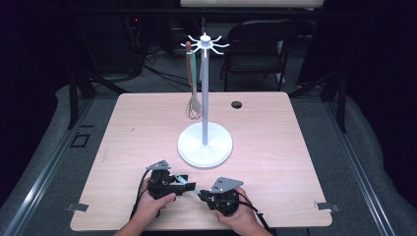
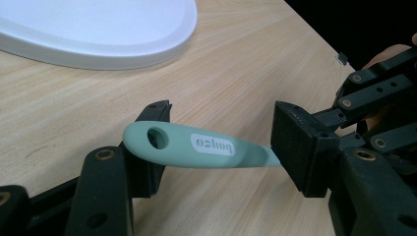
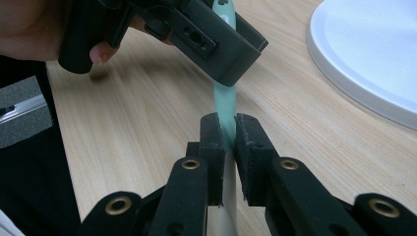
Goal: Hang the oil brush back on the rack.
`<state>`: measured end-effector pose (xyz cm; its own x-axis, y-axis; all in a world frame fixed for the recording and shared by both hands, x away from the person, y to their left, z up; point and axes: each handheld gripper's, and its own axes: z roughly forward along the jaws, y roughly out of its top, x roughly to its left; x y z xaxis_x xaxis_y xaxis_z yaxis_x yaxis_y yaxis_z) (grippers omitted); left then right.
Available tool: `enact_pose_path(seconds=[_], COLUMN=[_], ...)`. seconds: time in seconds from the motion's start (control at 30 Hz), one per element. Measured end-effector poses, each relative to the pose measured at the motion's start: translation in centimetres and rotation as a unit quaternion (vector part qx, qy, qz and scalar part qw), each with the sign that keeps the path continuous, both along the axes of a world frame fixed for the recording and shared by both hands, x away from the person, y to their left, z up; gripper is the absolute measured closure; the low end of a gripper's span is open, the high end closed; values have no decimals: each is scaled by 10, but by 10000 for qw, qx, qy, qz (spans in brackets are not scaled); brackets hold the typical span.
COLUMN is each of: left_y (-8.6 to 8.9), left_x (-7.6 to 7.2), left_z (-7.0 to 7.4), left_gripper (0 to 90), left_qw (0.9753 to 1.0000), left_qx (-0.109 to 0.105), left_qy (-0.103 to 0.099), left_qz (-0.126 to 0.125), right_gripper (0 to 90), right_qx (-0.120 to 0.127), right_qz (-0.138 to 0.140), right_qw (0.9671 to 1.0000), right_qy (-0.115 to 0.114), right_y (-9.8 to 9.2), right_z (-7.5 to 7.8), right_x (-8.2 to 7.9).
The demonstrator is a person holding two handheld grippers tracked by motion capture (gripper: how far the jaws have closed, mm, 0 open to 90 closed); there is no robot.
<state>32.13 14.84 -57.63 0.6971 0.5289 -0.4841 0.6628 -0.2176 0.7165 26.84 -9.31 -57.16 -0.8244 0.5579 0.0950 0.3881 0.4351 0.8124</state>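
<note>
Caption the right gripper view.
Right gripper pinches a mint-green utensil handle beside the white stand base.

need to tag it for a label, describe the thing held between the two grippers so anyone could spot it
Start at the white stand on the table and come toward the person. Between the two grippers lies a mint-green utensil handle, with a hanging hole at its end and a white logo patch.

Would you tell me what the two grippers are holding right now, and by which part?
A mint-green utensil handle. The right gripper clamps its narrower mid-section. The hole end lies between the left gripper's jaws, whose grip cannot be told.
</note>
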Motion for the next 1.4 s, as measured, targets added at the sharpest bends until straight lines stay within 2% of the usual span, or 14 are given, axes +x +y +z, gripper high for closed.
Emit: enact_pose_path(seconds=[0.07, 0.33, 0.47, 0.57, 0.63, 0.73, 0.83, 0.97, 1.03, 1.17, 1.27, 1.4], left_y=[-1, 1, 1, 1, 1, 1, 1, 1, 2, 4, 3, -3], left_x=[-1, 0, 0, 0, 0, 0, 0, -1, -1, -2, -2, -5], left_z=[0, -1, -1, -2, -1, -1, -1, 0, 1, 1, 1, 1], left_gripper=[450, 512, 515, 516, 518, 521, 522, 523, 516, 489, 486, 512], left_qw=[9999, 10000, 9999, 10000, 10000, 10000, 10000, 9999, 9998, 9991, 9985, 9990], left_qx=[119, 42, 38, 29, 24, 18, 23, 6, -7, -249, -330, -294], left_qy=[-31, 12, 4, 17, 8, 8, 2, -8, -39, 64, 104, 113], left_qz=[23, 83, 97, 81, 81, 84, 94, 139, 212, 351, 417, 327], right_gripper=[825, 814, 775, 768, 769, 769, 779, 825, 827, 828, 829, 829], right_qx=[-30, -8, -109, -116, -169, -328, -374, -403, -395, -275, -169, -113], right_qz=[1, -8, 12, 59, 105, 180, 189, 158, 118, -21, -147, -272], right_qw=[10000, 10000, 9997, 9986, 9979, 9970, 9965, 9966, 9974, 9987, 9991, 9991], right_qy=[-5, 61, 219, 507, 615, 675, 726, 694, 596, 422, 365, 316], right_y=[0, 0, -4, -7, -8, -9, -10, -11, -10, -7, -5, -4], right_z=[-1, -2, -2, -2, -2, -3, -4, -5, -4, -3, -2, -3], right_x=[0, 1, 2, 4, 4, 2, 2, 2, 0, 0, 1, 2])
